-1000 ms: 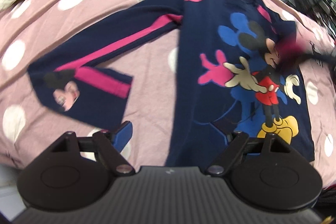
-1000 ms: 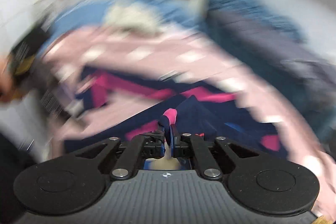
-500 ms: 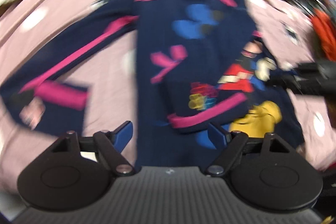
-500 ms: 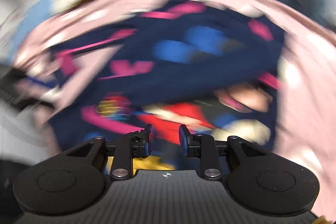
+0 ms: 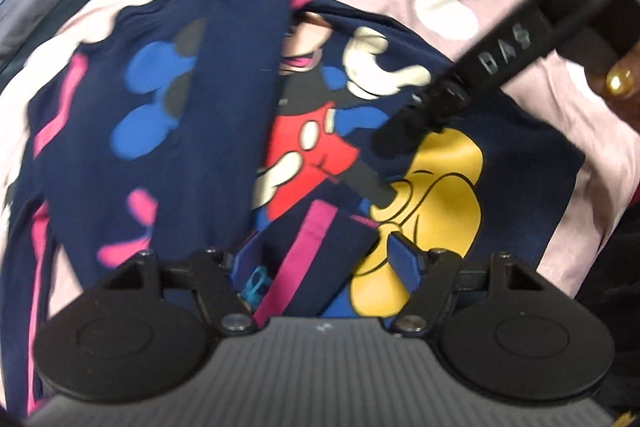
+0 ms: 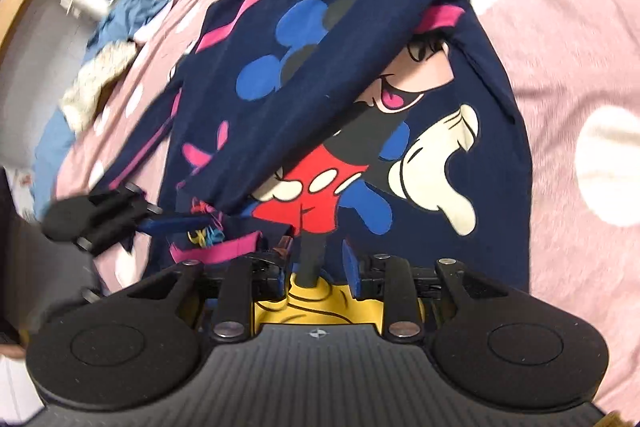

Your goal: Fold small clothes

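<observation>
- The navy sweatshirt (image 6: 360, 115) with a cartoon mouse print lies face up on a pink bedspread (image 6: 560, 47) dotted with white. It fills the middle of both views.
- On the far left of the right wrist view, a cream garment (image 6: 96, 87) and blue clothes sit at the bed's edge, well apart from the sweatshirt.
- The left sleeve (image 6: 132, 155), which a second ago lay stretched out over the bedspread, is in view only near the shoulder now; its cuff is out of sight.
- The left gripper (image 5: 324, 259) hovers low with its jaws spread wide, holding nothing. The pink-striped cuff (image 5: 316, 247) lies between its fingers.
- The right sleeve (image 6: 320, 87) has changed most: a second ago it was pinched in the right claw, and now it lies diagonally across the chest print, its cuff by the hem.
- The right gripper (image 6: 316, 261) has let go. Its jaws stand apart over the yellow shoes of the print.
- I judge one sleeve fold done. The left sleeve likely comes next, then the body.
</observation>
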Demonstrator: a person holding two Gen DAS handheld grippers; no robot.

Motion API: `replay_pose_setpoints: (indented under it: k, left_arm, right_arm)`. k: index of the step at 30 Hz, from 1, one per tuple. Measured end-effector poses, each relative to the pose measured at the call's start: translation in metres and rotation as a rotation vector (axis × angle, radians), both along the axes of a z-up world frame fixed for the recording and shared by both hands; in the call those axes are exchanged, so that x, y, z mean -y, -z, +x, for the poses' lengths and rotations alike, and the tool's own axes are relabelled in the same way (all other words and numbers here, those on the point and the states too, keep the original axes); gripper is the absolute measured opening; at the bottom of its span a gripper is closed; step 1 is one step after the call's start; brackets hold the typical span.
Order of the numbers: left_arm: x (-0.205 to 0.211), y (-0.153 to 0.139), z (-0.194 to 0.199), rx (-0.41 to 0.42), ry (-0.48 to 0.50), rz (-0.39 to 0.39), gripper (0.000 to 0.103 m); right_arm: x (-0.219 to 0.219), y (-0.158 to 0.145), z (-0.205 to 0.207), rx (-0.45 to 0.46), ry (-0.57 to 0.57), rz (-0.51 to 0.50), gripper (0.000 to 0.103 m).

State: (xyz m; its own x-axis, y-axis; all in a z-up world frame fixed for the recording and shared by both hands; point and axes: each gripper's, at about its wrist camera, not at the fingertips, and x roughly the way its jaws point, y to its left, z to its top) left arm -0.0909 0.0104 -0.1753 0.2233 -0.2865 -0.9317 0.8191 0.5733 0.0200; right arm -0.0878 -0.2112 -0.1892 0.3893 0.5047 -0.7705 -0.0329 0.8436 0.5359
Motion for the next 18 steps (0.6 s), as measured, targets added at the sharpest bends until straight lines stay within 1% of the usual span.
replay_pose_setpoints:
  k: [1, 2, 3, 4, 5, 6, 7, 8, 10, 11, 12, 14, 15, 17, 18]
  left_arm:
    - [0.004, 0.005, 0.000, -0.007, 0.022, 0.016, 0.062]
    - [0.009, 0.011, -0.001, -0.005, 0.035, 0.047, 0.037]
    - [0.012, 0.015, 0.000, -0.006, 0.034, 0.071, 0.025]
    - [0.011, 0.013, 0.000, -0.013, 0.012, 0.056, 0.014]
    - [0.006, 0.007, 0.000, -0.012, -0.027, 0.028, 0.008]
    - [-0.002, -0.001, 0.001, -0.005, -0.080, -0.005, 0.008]
    - [-0.013, -0.013, 0.002, 0.004, -0.155, -0.053, 0.008]
    - [-0.030, -0.026, 0.003, 0.015, -0.252, -0.120, 0.008]
    - [-0.078, -0.056, 0.003, 0.040, -0.507, -0.285, 0.008]
    - [-0.108, -0.069, 0.001, 0.065, -0.661, -0.349, 0.008]
    - [-0.137, -0.077, -0.003, 0.079, -0.812, -0.395, 0.008]
    - [-0.195, -0.081, -0.016, 0.071, -1.090, -0.440, 0.008]
    - [-0.218, -0.077, -0.023, 0.047, -1.193, -0.434, 0.008]
    - [-0.253, -0.057, -0.036, -0.039, -1.349, -0.415, 0.008]
    - [-0.265, -0.047, -0.042, -0.097, -1.398, -0.413, 0.008]
  right_arm:
    - [0.003, -0.001, -0.002, 0.000, 0.020, 0.013, 0.049]
    - [0.006, -0.001, -0.003, -0.004, 0.039, 0.017, 0.049]
    - [0.007, 0.000, -0.004, -0.006, 0.048, 0.013, 0.049]
    - [0.008, -0.001, -0.005, -0.004, 0.051, 0.005, 0.049]
    - [0.009, -0.001, -0.006, 0.000, 0.048, -0.007, 0.049]
    - [0.010, -0.003, -0.008, 0.005, 0.044, -0.019, 0.049]
    - [0.013, -0.006, -0.009, 0.013, 0.043, -0.026, 0.049]
    - [0.015, -0.007, -0.009, 0.022, 0.044, -0.031, 0.049]
    - [0.017, -0.009, -0.011, 0.037, 0.044, -0.043, 0.049]
    - [0.017, -0.009, -0.011, 0.045, 0.046, -0.045, 0.049]
    - [0.018, -0.009, -0.011, 0.053, 0.048, -0.043, 0.049]
    - [0.018, -0.009, -0.012, 0.069, 0.051, -0.042, 0.049]
    - [0.018, -0.008, -0.012, 0.073, 0.053, -0.054, 0.049]
    - [0.013, -0.004, -0.008, 0.068, 0.034, -0.102, 0.049]
    - [0.010, -0.002, -0.005, 0.069, 0.016, -0.125, 0.049]
